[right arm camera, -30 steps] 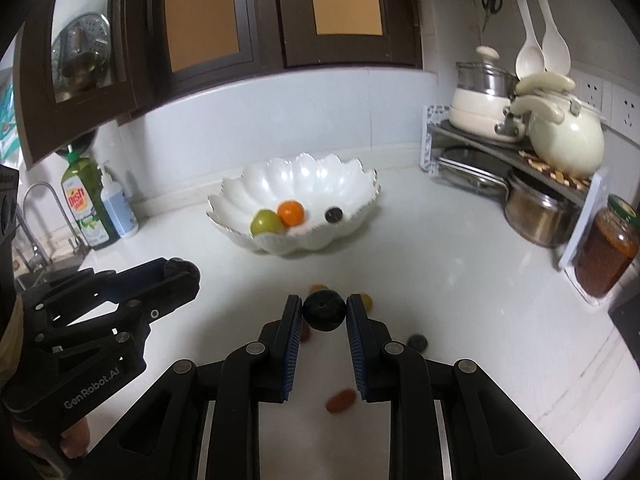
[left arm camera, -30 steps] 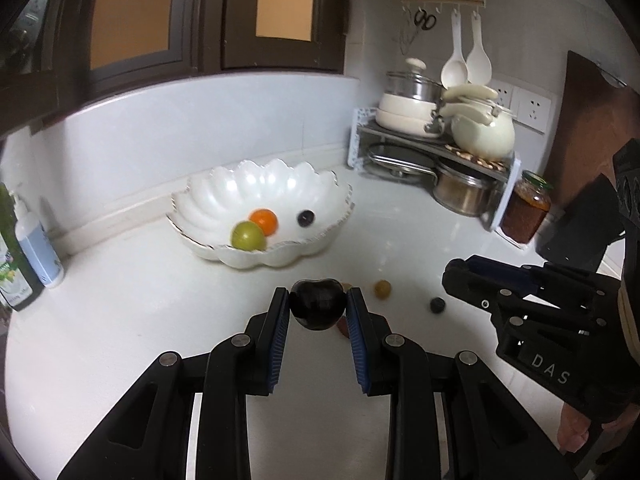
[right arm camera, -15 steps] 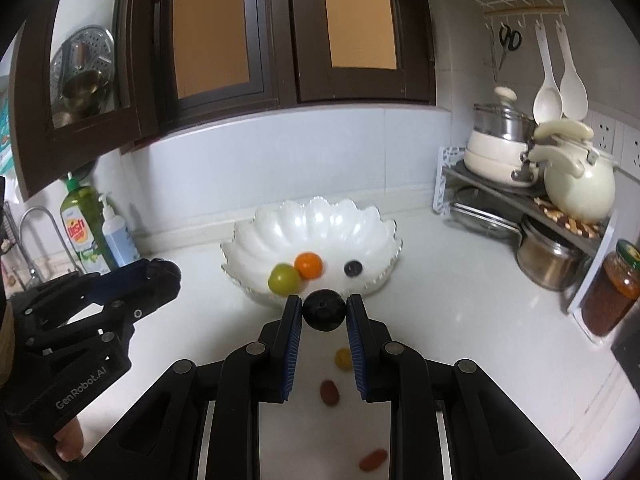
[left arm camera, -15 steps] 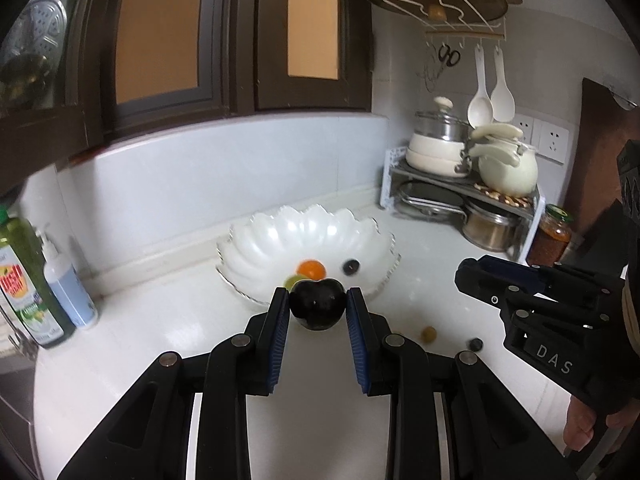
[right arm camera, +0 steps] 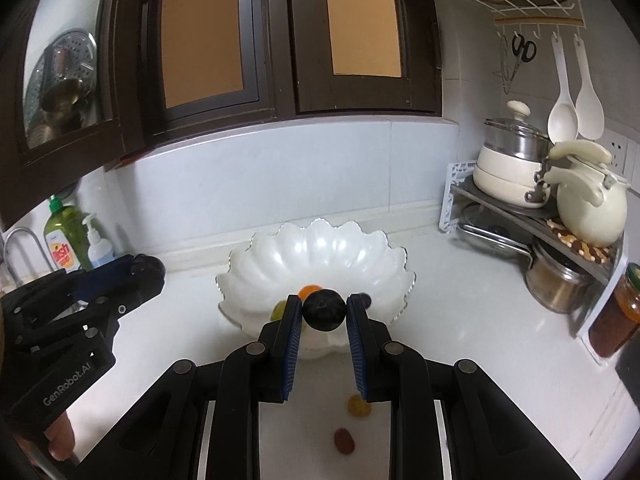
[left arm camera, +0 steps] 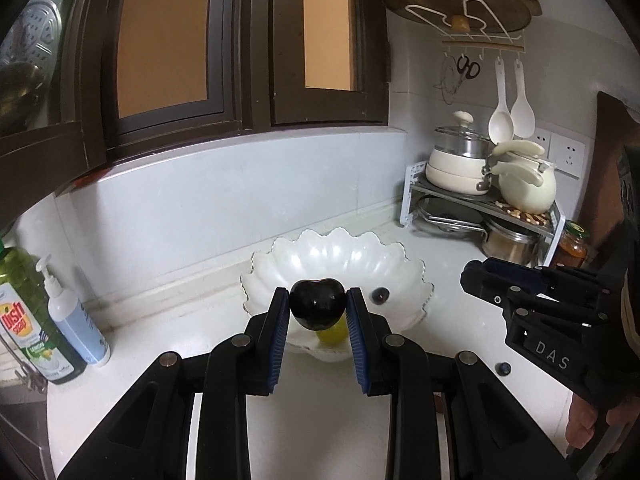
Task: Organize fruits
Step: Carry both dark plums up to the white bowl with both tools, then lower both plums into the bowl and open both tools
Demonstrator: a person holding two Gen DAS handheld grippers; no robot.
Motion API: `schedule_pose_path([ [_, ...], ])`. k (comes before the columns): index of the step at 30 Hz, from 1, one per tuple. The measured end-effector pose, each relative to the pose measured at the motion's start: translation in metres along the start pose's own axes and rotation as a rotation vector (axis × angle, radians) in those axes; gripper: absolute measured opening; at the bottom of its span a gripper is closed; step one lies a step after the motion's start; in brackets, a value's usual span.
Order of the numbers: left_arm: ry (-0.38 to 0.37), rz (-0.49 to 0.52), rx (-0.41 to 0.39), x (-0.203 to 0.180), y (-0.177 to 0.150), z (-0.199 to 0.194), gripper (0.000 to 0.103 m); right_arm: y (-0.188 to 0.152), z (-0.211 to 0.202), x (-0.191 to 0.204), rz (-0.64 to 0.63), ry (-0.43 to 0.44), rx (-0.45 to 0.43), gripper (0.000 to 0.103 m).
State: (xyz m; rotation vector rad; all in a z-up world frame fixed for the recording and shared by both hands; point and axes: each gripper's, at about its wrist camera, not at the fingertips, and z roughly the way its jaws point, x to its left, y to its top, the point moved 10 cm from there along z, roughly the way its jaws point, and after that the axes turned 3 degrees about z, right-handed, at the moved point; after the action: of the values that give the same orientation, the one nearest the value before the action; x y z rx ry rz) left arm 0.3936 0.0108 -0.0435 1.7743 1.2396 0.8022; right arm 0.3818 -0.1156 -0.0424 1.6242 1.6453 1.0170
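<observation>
We hold a dark plum [left arm camera: 317, 309] in the left tool [left arm camera: 317, 312] and a dark round fruit [right arm camera: 323, 309] in the right tool [right arm camera: 323, 314], both just short of the white scalloped bowl [right arm camera: 256, 264] ahead.

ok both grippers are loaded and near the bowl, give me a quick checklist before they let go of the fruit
1. Left gripper shut on the dark plum: ok.
2. Right gripper shut on the dark round fruit: ok.
3. Bowl has bare room beside the fruit already in it: ok.
4. Each fruit is past the bowl's near rim: cannot tell.
5. The two grippers are apart from each other: ok.
6. Counter cleared of fruit: not ok; the yellow fruit and red fruit remain.
</observation>
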Motion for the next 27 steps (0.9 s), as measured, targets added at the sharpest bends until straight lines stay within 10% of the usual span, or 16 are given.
schedule_pose_path([
  [27,-0.026,0.002,0.204,0.027,0.01,0.126,0.029,0.01,0.116,-0.014,0.029,-0.052,0.19,0.024],
])
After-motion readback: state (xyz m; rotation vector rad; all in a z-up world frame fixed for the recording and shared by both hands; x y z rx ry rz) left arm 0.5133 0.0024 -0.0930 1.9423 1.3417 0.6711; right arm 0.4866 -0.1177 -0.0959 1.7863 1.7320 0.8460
